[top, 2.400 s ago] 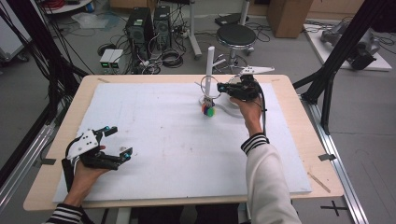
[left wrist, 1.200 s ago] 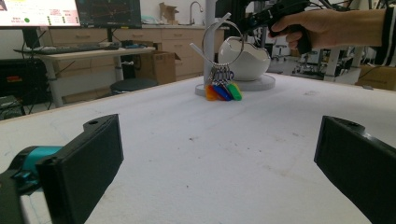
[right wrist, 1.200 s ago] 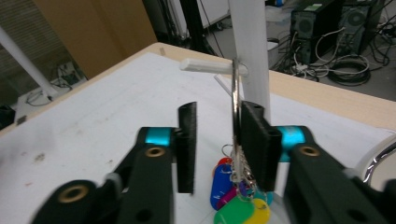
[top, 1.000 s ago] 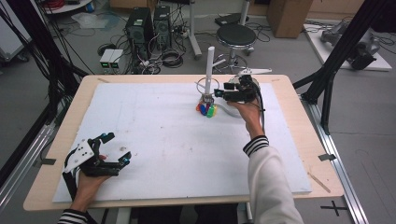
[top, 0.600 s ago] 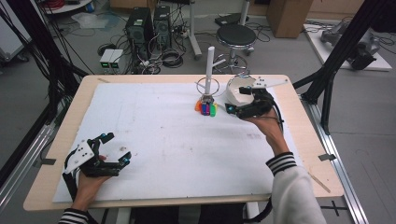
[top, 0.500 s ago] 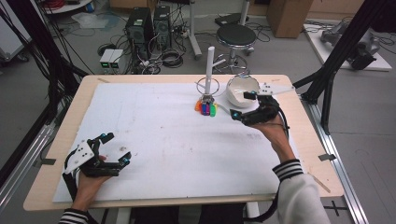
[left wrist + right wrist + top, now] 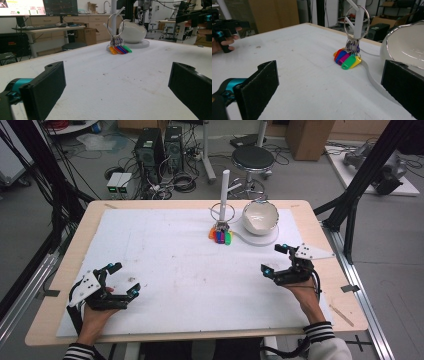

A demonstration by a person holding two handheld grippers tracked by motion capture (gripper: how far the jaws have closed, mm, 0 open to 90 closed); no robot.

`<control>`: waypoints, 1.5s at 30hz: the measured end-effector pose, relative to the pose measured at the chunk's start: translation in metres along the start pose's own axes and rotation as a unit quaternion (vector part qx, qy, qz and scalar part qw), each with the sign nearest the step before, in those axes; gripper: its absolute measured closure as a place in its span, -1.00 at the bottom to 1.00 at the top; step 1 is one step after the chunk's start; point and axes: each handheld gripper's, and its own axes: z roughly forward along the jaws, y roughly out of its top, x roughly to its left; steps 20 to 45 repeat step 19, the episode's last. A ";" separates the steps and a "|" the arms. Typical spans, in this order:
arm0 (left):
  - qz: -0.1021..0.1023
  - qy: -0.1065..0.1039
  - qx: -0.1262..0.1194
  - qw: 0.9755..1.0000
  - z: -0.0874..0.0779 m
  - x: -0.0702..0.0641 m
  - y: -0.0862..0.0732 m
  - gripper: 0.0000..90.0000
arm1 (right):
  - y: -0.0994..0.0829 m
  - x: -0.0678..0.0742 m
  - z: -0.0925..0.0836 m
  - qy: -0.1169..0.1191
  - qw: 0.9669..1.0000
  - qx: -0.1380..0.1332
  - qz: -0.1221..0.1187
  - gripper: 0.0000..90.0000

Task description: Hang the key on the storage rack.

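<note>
My right gripper [image 7: 279, 258] has pulled back from the far side of the table [image 7: 320, 227] to the near right edge, well apart from the white bowl [image 7: 260, 216] and the key ring, which it was beside half a second ago. The bowl on its grey base is now uncovered, just right of the white post [image 7: 225, 185]. The left gripper [image 7: 121, 279] has stayed at the near left corner. Both forearms come in from the near edge, each hand wrapped round its tool, the right hand [image 7: 305, 290] turned so the jaws face left across the white sheet [image 7: 165, 265]. Both sets of jaws stand spread wide with nothing between them. The coloured key tags [image 7: 220, 236] lie fanned at the post's foot, on their metal ring [image 7: 357, 15].
</note>
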 end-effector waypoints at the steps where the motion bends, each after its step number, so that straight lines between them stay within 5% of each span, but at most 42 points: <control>1: 0.000 0.000 -0.001 1.000 0.000 0.000 0.000 -0.96 | -0.004 0.002 -0.002 0.002 1.000 -0.004 0.006 -0.98; 11: 0.002 -0.001 -0.003 1.000 -0.001 0.000 0.000 -0.96 | -0.050 0.011 -0.016 -0.015 0.999 -0.036 0.012 -0.98; 15: 0.002 -0.001 -0.004 1.000 -0.001 0.000 0.000 -0.96 | -0.053 0.014 -0.020 -0.014 0.998 -0.062 0.002 -0.98; 45: 0.002 0.001 -0.008 1.000 -0.001 -0.001 -0.001 -0.96 | -0.053 0.015 -0.019 -0.016 0.998 -0.059 -0.008 -0.98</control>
